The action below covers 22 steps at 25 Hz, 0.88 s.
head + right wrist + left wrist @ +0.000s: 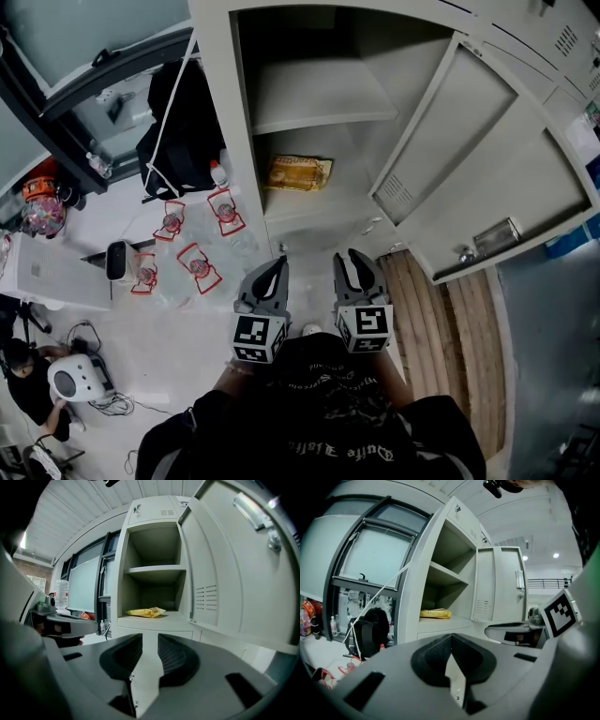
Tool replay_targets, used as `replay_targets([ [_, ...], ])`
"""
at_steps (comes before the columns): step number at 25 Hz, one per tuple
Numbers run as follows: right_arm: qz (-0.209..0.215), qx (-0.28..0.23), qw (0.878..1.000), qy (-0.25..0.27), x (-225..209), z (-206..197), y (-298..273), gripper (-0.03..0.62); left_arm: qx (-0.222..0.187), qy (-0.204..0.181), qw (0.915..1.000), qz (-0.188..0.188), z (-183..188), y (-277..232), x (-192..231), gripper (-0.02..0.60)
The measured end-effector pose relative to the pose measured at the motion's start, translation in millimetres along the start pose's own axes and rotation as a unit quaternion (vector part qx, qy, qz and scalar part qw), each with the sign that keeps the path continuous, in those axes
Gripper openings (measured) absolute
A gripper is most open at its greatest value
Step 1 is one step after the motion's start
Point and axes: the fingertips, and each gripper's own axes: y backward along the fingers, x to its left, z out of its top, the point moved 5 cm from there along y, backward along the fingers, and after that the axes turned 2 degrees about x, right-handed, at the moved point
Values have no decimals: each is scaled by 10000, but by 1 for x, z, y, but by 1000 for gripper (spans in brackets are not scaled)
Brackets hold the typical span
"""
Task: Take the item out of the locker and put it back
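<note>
Yellow wrapping is showing inside the locker (221, 122), where the yellow packet (298, 172) is lying flat on the floor of the lower compartment, under the shelf (319, 101) and toward the locker's left wall. The locker door (487, 159) is hanging wide open on the locker's right side. I am holding both grippers side by side out in front of the locker, well apart from the packet and touching nothing. My left gripper (450, 636) is pointing toward the locker's left edge. Its jaws are pressing together at the tips with nothing caught between them, leaving only a sliver of pale floor showing through lower down. My right gripper (150, 638) is aiming straight at the lower compartment, and its jaws are standing a little apart, a narrow even gap running between the ribbed pads (174, 657). That gap is framing bare locker front and floor, so this gripper is carrying nothing either. In the right gripper view the packet is sitting just above the jaw tips, still well inside the locker. A black bag (183, 127) is leaning against the locker's left side.
</note>
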Motion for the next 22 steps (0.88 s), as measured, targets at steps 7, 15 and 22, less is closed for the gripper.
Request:
replay_targets([
  [7,47,-254,9997,-25,4,6,2,20,-45,-47,10000,-21,0,0,1,8],
  [15,-3,-447,9989,139,5,13,0,5,-81,-91,9999,-13,2,-1,3,8],
  [22,-45,-352,9991,233,8,13,-3,4,-93,-143,9999,25,5,-2,8,8],
])
